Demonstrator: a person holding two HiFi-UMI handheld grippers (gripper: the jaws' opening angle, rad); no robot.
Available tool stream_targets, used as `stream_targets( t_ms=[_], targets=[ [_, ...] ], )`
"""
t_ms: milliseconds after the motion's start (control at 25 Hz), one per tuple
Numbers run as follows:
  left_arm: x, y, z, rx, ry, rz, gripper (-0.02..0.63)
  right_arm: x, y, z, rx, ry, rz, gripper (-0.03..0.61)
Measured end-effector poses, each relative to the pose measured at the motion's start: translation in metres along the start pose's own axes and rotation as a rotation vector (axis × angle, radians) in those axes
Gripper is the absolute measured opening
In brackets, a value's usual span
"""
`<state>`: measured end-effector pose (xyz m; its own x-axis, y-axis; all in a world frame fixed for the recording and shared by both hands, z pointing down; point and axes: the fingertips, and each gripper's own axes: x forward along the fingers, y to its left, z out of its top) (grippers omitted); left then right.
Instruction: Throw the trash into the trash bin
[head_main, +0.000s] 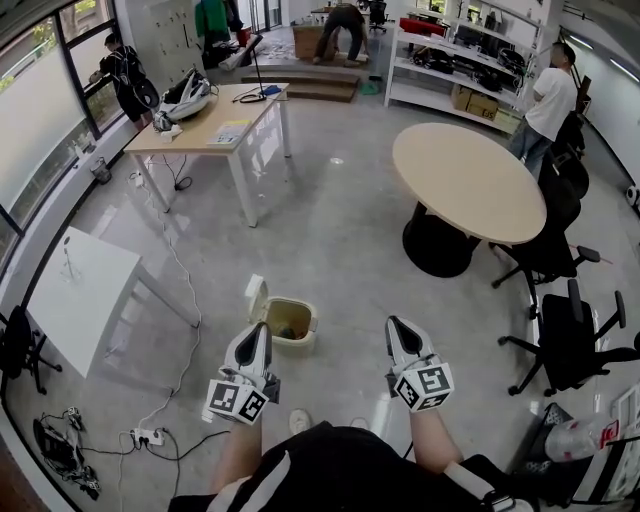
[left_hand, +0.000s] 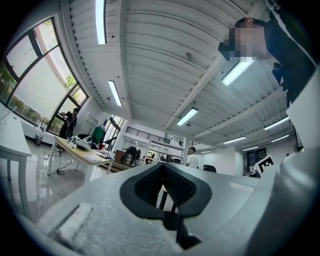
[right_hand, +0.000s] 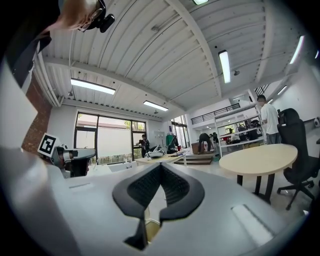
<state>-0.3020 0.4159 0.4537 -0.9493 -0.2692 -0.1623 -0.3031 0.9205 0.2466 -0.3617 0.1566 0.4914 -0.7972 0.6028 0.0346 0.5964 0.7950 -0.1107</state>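
A small beige trash bin stands on the grey floor just ahead of me, its lid flipped up on the left side; something dark lies inside it. My left gripper hovers just left of and nearer than the bin, jaws together with nothing between them. My right gripper is held off to the right of the bin, also shut and empty. In the left gripper view the jaws meet at their tips. The right gripper view shows its jaws closed, with a beige part of the bin below them.
A round wooden table and black office chairs stand to the right. There is a white table at the left and a wooden desk farther back. A power strip with cables lies at lower left. People stand at the back.
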Motion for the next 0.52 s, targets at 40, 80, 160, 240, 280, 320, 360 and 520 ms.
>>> stream_targets(
  t_ms=[40, 80, 160, 240, 280, 320, 360, 520],
  targets=[
    [-0.001, 0.000, 0.000, -0.002, 0.001, 0.002, 0.002, 0.000, 0.000, 0.000, 0.000, 0.000, 0.001, 0.005],
    [-0.001, 0.001, -0.001, -0.001, 0.003, 0.003, 0.002, 0.001, 0.000, 0.000, 0.000, 0.001, 0.002, 0.005],
    [-0.001, 0.002, -0.003, 0.000, 0.007, 0.007, 0.002, 0.001, -0.002, 0.000, 0.003, 0.001, 0.004, 0.005],
    [0.000, 0.004, -0.004, -0.005, 0.008, 0.015, 0.002, 0.003, -0.002, 0.001, 0.011, 0.002, 0.008, 0.005],
    [0.002, 0.005, -0.004, -0.007, 0.006, 0.018, 0.002, 0.004, -0.002, 0.002, 0.015, 0.000, 0.012, 0.005],
    [0.003, 0.006, -0.004, -0.008, 0.004, 0.018, 0.002, 0.005, -0.001, 0.003, 0.015, -0.002, 0.015, 0.005],
    [0.005, 0.005, -0.003, -0.006, 0.002, 0.015, 0.002, 0.006, -0.001, 0.004, 0.014, -0.004, 0.018, 0.005],
    [0.011, 0.002, 0.000, 0.003, -0.002, -0.001, 0.002, 0.008, -0.003, 0.009, 0.004, -0.011, 0.017, 0.005]
  ],
)
